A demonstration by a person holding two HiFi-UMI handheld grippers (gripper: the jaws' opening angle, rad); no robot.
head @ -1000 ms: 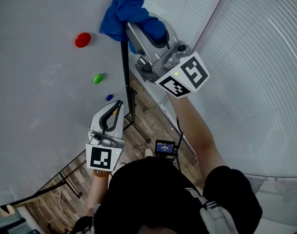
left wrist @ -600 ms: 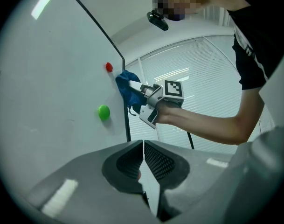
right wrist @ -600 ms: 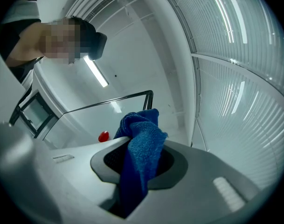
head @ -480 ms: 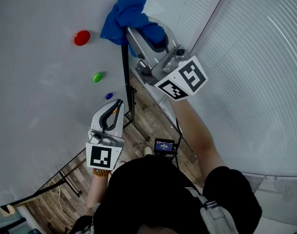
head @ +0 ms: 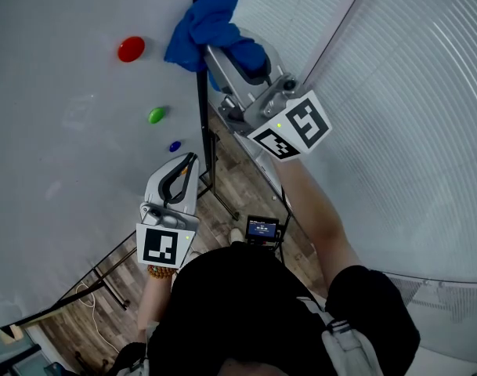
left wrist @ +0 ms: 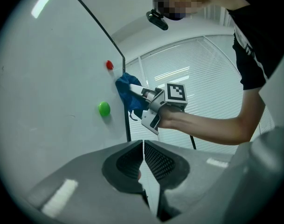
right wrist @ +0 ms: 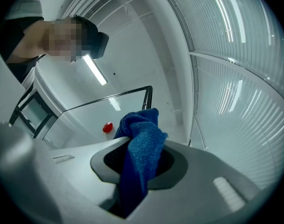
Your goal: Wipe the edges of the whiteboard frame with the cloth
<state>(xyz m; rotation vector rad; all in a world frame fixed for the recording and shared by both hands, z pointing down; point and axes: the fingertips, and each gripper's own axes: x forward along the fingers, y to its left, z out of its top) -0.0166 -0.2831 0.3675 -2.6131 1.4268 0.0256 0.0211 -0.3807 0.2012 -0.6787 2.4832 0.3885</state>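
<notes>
Nearest the person, the left gripper (head: 188,163) hangs low, just beside the whiteboard (head: 66,171), with its fingers pressed together and nothing between them. Higher up, the right gripper (head: 226,53) has its fingers clamped on the single blue cloth (head: 203,22). The cloth bunches out past the fingertips and lies against the dark upright frame edge (head: 200,108). Out on the board sit three round magnets: one blue magnet (head: 175,146), one green magnet (head: 157,115) and one red magnet (head: 131,49).
</notes>
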